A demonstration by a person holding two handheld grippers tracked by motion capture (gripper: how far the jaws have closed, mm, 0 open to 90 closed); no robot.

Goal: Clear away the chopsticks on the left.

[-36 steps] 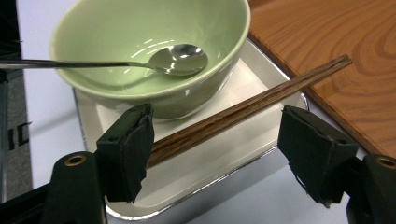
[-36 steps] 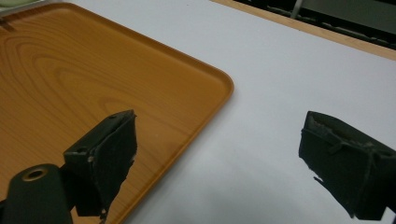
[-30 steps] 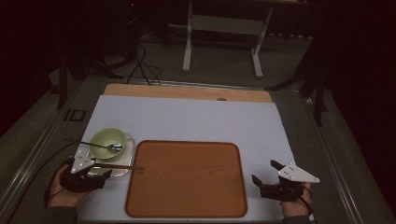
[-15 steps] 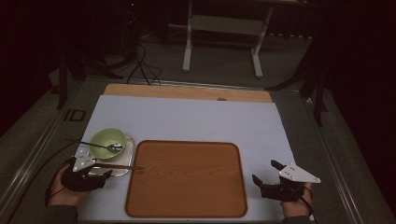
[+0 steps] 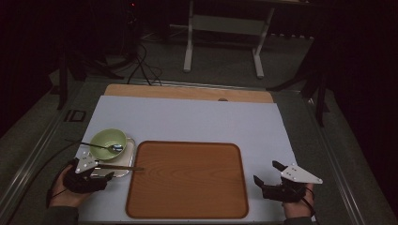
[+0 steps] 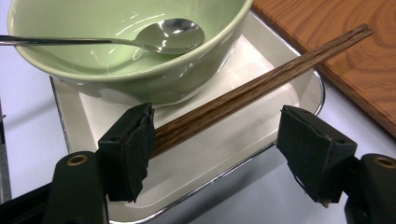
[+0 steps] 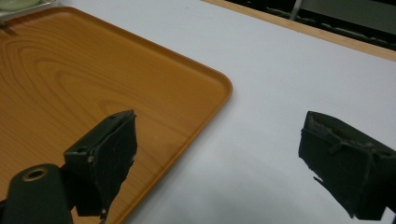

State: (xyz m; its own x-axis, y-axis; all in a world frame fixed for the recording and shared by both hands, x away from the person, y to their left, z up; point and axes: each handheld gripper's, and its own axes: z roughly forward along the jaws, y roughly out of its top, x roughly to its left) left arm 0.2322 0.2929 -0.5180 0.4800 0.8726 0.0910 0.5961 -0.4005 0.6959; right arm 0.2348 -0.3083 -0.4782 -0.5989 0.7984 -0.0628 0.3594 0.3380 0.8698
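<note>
Two hand-held grippers rest low at the near edge of a white-covered table (image 5: 187, 119), one in each of a person's hands. The left hand-held gripper (image 6: 215, 140) sits at the near left, just in front of a small white metal-rimmed tray (image 6: 261, 140). Its jaws are spread wide. A pair of dark wooden chopsticks (image 6: 261, 84) lies between them, the near end touching the inner face of one jaw while the other jaw stands well apart, so nothing is clamped. The chopsticks run slantwise across the small tray, and their far tips reach over its rim onto a large wooden tray (image 5: 187, 180) in the middle of the table. On the small tray, just beside the chopsticks, stands a pale green bowl (image 6: 126, 51) with a metal spoon (image 6: 173, 35) lying in it, handle sticking out over the bowl's rim. The right hand-held gripper (image 7: 217, 158) hovers at the near right, beside the wooden tray's right edge, jaws spread and holding nothing, with bare white table surface between them.
</note>
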